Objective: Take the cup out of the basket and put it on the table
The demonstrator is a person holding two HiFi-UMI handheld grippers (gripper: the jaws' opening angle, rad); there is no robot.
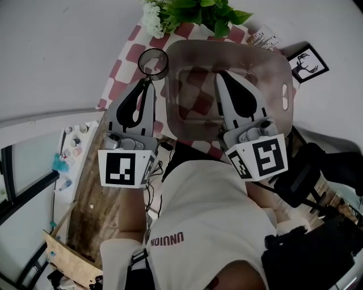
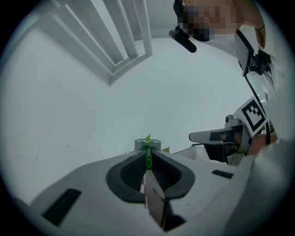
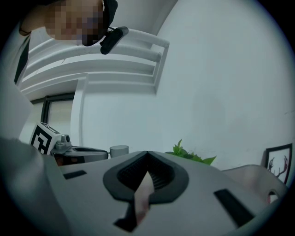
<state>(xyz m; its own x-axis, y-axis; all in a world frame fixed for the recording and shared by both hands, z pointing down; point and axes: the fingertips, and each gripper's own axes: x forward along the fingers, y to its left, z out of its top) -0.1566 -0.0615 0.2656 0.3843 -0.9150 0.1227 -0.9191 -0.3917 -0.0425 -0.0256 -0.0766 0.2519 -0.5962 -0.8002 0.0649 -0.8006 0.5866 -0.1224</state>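
A dark see-through cup stands upright over the red-and-white checked cloth, just left of the smoky plastic basket. My left gripper reaches its near wall, and the jaws are closed on that wall with only a thin slit between them. In the left gripper view the cup rises right behind the gripper's tips. My right gripper lies inside the basket, shut with nothing in it. Seen from the right gripper, the cup shows at the left.
A leafy plant with white flowers stands at the cloth's far end. A framed deer picture and a small printed card lie right of the basket. The person's body fills the lower part of the head view.
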